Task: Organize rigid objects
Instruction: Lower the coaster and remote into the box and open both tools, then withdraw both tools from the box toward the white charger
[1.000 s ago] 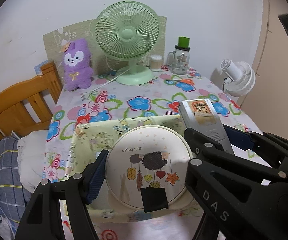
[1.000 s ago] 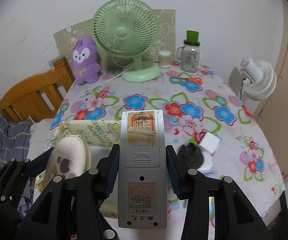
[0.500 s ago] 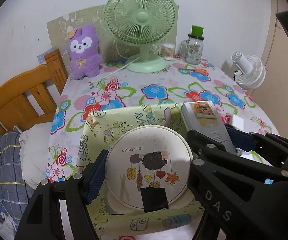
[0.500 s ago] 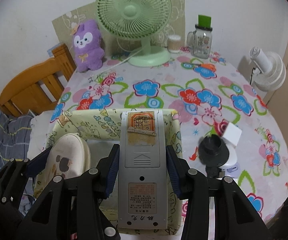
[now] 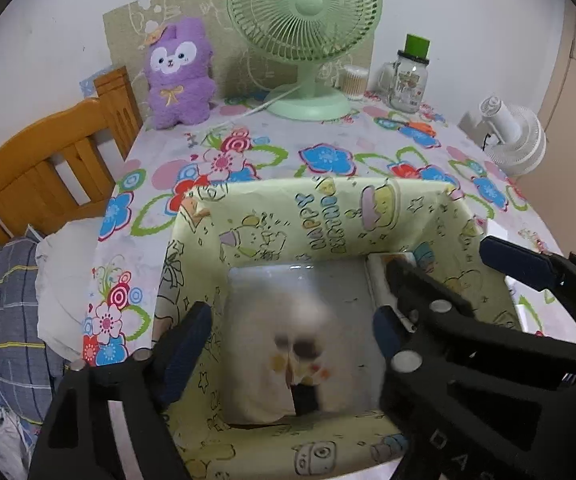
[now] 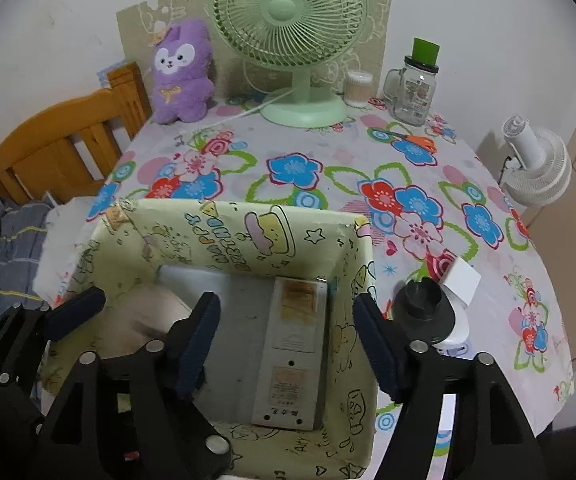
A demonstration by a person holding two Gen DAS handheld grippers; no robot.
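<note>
Covering table (image 6: 328,136): floral cloth; box (image 6: 224,236) near front edge, wall possibly white.

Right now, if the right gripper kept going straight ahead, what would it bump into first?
Probably the grey remote lying in the yellow box. It sits loose between the opening fingers, though depth is hard to judge.

Home bedroom, wooden bed frame (image 6: 60,148), plush toy (image 6: 182,72) (purple), floral tablecloth (image 6: 328,168)
</note>
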